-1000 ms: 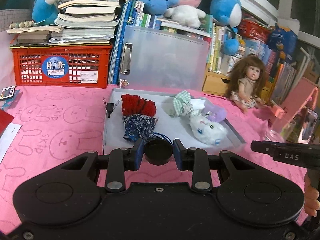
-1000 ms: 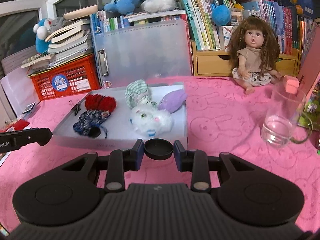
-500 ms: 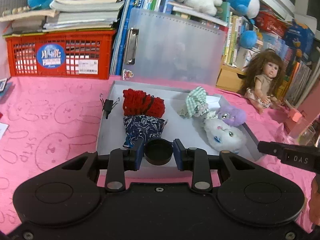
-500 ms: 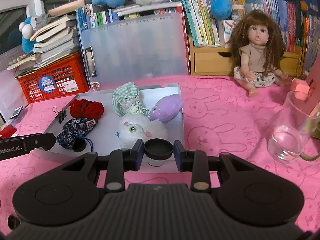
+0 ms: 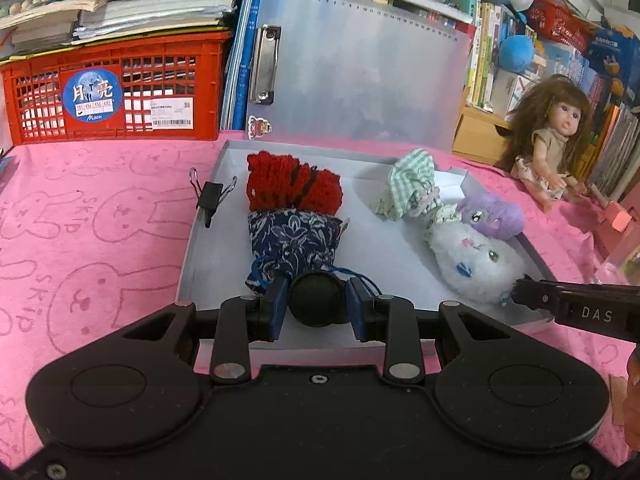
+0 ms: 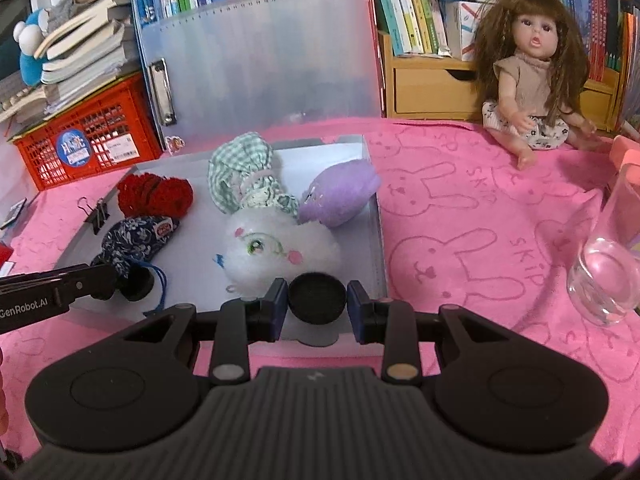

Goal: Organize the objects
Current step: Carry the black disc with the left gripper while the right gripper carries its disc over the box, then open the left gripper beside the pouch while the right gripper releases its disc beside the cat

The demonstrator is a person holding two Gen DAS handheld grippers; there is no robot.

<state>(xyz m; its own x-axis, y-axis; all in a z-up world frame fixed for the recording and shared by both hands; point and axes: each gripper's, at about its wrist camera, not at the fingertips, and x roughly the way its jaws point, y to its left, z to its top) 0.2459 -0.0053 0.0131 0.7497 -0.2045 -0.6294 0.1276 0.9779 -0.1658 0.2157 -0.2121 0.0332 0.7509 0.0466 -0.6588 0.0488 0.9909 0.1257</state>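
Caps held over tray, both grippers.

A black round cap (image 5: 318, 299) is clamped in the left gripper (image 5: 318, 308) at lower centre, above the blue floral pouch (image 5: 294, 242); a second black cap (image 6: 317, 298) is pinched in the right gripper (image 6: 317, 305), near the white plush (image 6: 280, 254), probably for placing in the grey tray (image 5: 200, 240).

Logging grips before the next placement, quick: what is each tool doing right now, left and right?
Left tool: closed on a small black round cap.
Right tool: closed on a second black round cap.
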